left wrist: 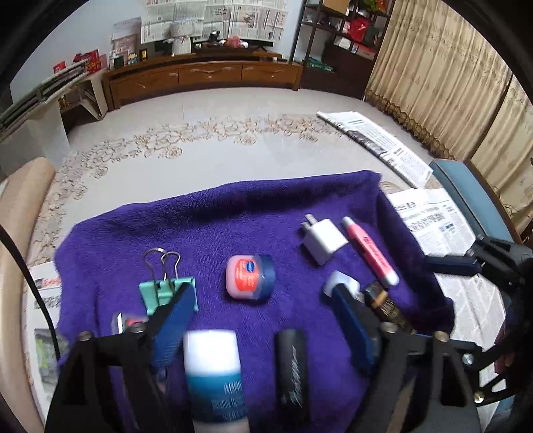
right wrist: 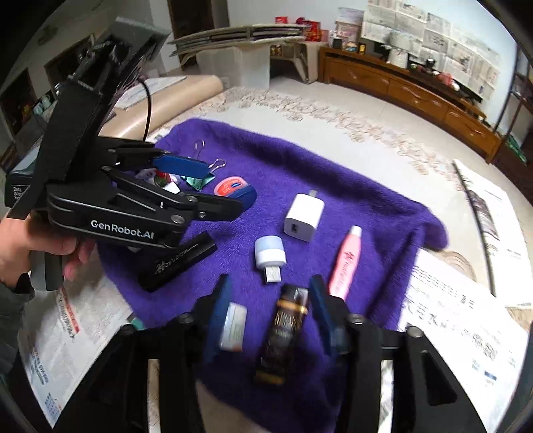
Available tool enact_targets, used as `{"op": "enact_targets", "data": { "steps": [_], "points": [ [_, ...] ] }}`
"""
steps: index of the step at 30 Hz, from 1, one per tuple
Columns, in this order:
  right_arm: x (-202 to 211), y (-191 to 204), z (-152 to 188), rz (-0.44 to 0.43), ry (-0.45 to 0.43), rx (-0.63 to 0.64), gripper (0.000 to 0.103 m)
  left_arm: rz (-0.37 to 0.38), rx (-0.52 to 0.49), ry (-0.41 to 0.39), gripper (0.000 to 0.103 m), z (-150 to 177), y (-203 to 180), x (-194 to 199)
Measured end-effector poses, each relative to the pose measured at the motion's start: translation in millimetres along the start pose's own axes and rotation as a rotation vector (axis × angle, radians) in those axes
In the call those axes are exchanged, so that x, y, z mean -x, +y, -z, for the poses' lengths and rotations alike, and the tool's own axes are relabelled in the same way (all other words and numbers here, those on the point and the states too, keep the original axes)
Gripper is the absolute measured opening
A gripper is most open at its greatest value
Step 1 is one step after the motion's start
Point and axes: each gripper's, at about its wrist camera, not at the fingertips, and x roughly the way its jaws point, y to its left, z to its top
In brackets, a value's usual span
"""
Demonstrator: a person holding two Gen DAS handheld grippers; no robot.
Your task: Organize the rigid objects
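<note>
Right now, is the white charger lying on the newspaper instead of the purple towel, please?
No, the white charger lies on the purple towel, well inside its edges.

The floor is pale shiny tile [left wrist: 213,110] with a curly brown flower pattern. A long brown wooden cabinet [left wrist: 206,75] stands by the far wall, under taped-up newspaper sheets [left wrist: 216,16]. Tan curtains [left wrist: 443,76] hang beside a dark shelf [left wrist: 336,36].
</note>
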Motion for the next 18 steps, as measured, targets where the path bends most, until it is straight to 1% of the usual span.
{"op": "enact_targets", "data": {
  "steps": [1, 2, 4, 5, 6, 8, 9, 10, 12, 16, 18],
  "points": [
    [7, 0, 3, 0.007, -0.007, -0.01, 0.068, -0.014, -0.004, -0.009, 0.099, 4, -3, 9],
    [15, 1, 6, 0.021, -0.017, -0.026, 0.073, -0.025, 0.0, -0.016, 0.103, 6, -4, 15],
    [32, 4, 13, 0.046, -0.031, -0.077, 0.097, -0.04, 0.035, -0.037, 0.103, 16, -7, 35],
    [40, 5, 17, 0.058, -0.04, -0.123, 0.103, -0.033, 0.06, -0.047, 0.103, 24, -9, 47],
    [50, 5, 23, 0.079, -0.042, -0.19, 0.103, -0.035, 0.083, -0.055, 0.103, 32, -10, 57],
    [63, 11, 33, 0.074, -0.039, -0.279, 0.103, -0.041, 0.136, -0.071, 0.103, 49, -14, 79],
    [73, 17, 41, 0.077, -0.051, -0.324, 0.103, -0.032, 0.159, -0.068, 0.103, 59, -16, 89],
    [77, 21, 43, 0.079, -0.058, -0.34, 0.103, -0.031, 0.176, -0.063, 0.103, 69, -18, 99],
    [92, 37, 53, 0.101, -0.068, -0.367, 0.103, -0.05, 0.201, -0.076, 0.103, 84, -22, 116],
    [114, 58, 67, 0.128, -0.072, -0.41, 0.103, -0.128, 0.183, -0.066, 0.103, 116, -35, 147],
    [124, 69, 76, 0.146, -0.072, -0.447, 0.103, -0.139, 0.18, -0.067, 0.103, 129, -39, 159]
  ]
}}
